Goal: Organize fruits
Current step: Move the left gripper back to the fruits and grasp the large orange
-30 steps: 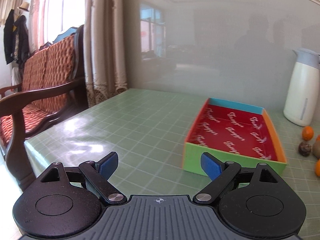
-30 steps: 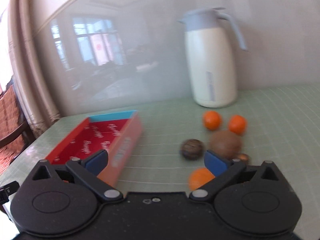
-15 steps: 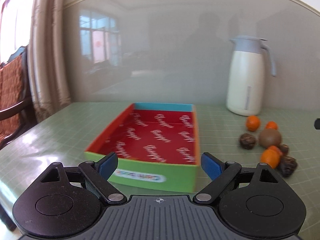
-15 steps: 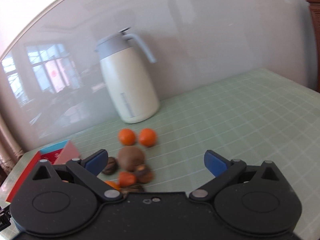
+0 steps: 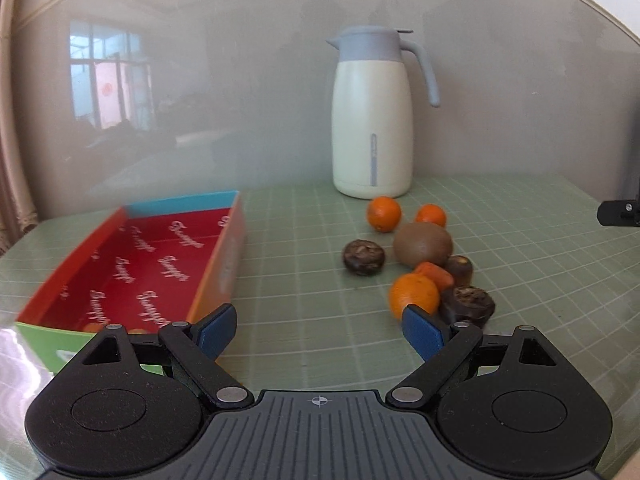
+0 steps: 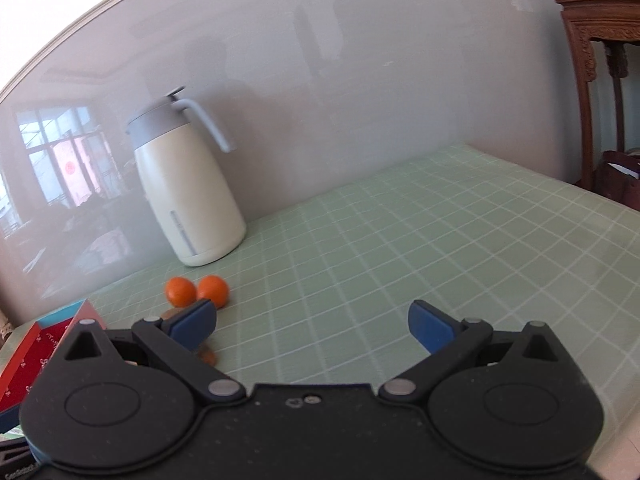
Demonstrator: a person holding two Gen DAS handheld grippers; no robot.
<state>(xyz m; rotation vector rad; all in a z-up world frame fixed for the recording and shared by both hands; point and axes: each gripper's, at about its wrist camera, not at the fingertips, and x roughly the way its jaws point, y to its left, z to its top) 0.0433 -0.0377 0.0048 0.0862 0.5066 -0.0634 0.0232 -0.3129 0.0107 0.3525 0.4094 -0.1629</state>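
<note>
A pile of fruit lies on the green table in the left wrist view: two small oranges (image 5: 383, 213), a brown kiwi (image 5: 422, 244), a larger orange (image 5: 413, 294) and dark round fruits (image 5: 363, 257). A red-lined cardboard box (image 5: 136, 264) stands to their left. My left gripper (image 5: 320, 330) is open and empty, low over the table between box and fruit. My right gripper (image 6: 312, 326) is open and empty; two oranges (image 6: 198, 290) sit just past its left finger, the rest of the pile is hidden behind it.
A white thermos jug with a grey lid (image 5: 372, 116) stands at the wall behind the fruit; it also shows in the right wrist view (image 6: 188, 188). The checked green table (image 6: 440, 240) stretches right. A wooden cabinet (image 6: 600, 80) stands past its right edge.
My left gripper has swung right, from the chair and box toward the fruit pile. My right gripper has also swung right, so the fruit has slid to the lower left. Both stayed open.
</note>
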